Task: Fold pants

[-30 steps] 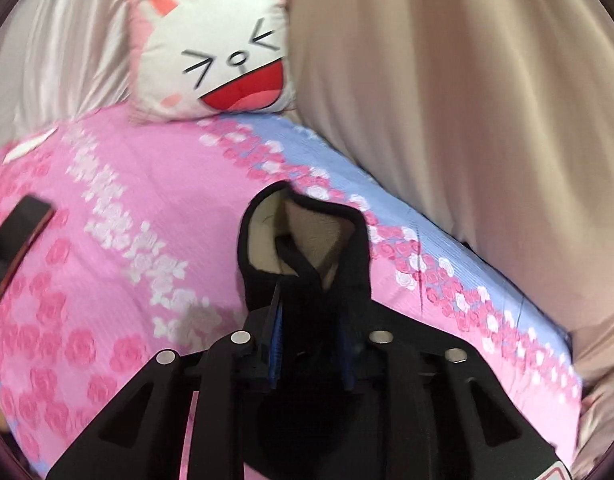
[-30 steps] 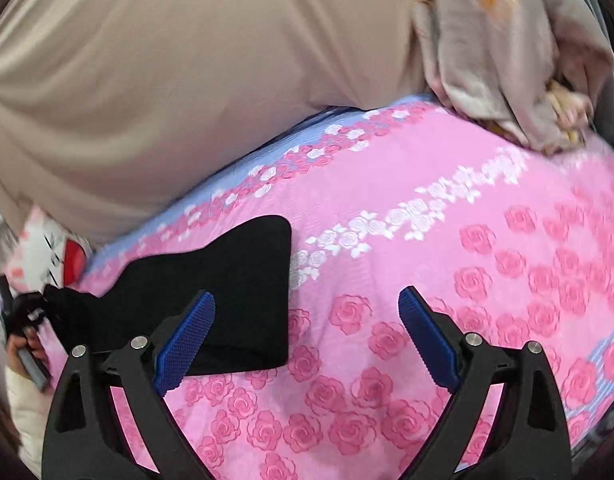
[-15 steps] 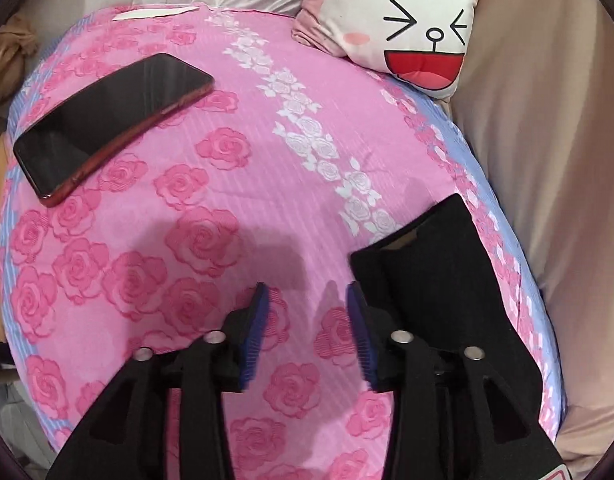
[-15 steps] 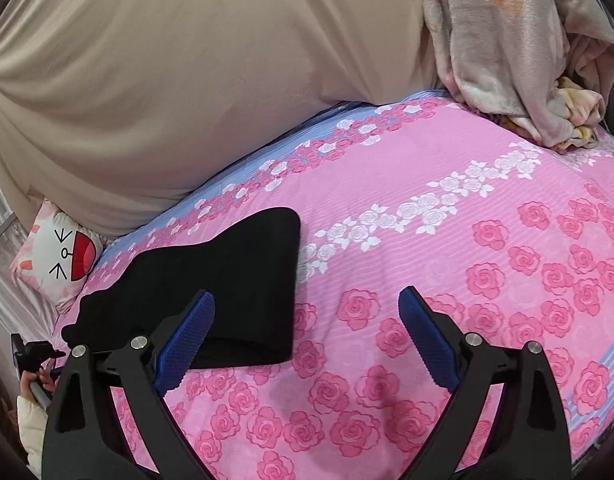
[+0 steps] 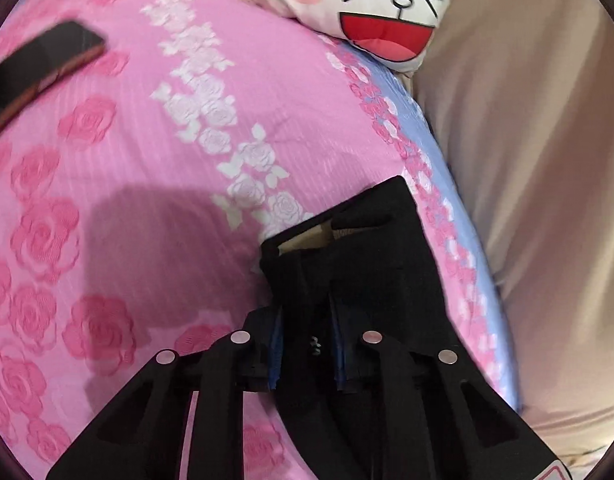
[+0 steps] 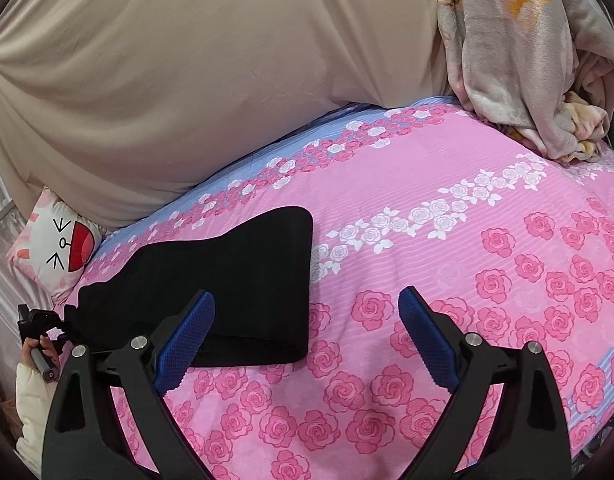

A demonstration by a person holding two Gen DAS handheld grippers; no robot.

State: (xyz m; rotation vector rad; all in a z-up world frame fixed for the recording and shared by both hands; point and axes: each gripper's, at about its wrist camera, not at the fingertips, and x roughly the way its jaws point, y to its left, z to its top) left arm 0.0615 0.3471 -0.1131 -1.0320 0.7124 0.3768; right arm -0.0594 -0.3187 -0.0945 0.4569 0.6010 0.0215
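Black pants (image 6: 235, 280), folded flat on the pink rose-print bedsheet (image 6: 447, 280), near its blue-striped far border and just short of the cartoon-face pillow (image 6: 63, 248). Waistband end of the pants (image 5: 347, 264) toward that pillow, tan lining exposed at the opening.

Left gripper (image 5: 307, 344): blue pads closing around a fold of black cloth at the waistband, cloth plainly between them; half a second earlier, pads set apart over bare sheet beside the pants, nothing between. Seen from the right wrist view, left gripper (image 6: 47, 320) at the pillow-side end of the pants, held by a hand (image 6: 39, 354) with a cream sleeve.

Right gripper (image 6: 307, 332): fingers spread wide, empty, above the sheet at the end of the pants farthest from the pillow; position and spread unchanged from both earlier frames.

Dark phone (image 5: 35, 64) with a red edge, on the sheet well apart from the pants, blurred; nearer the frame's left edge than before.

Beige curtain (image 6: 207, 80) behind the bed; crumpled floral blanket (image 6: 519, 60) at the end opposite the pillow.

No brand, label or legible writing; only the drawn face on the pillow.
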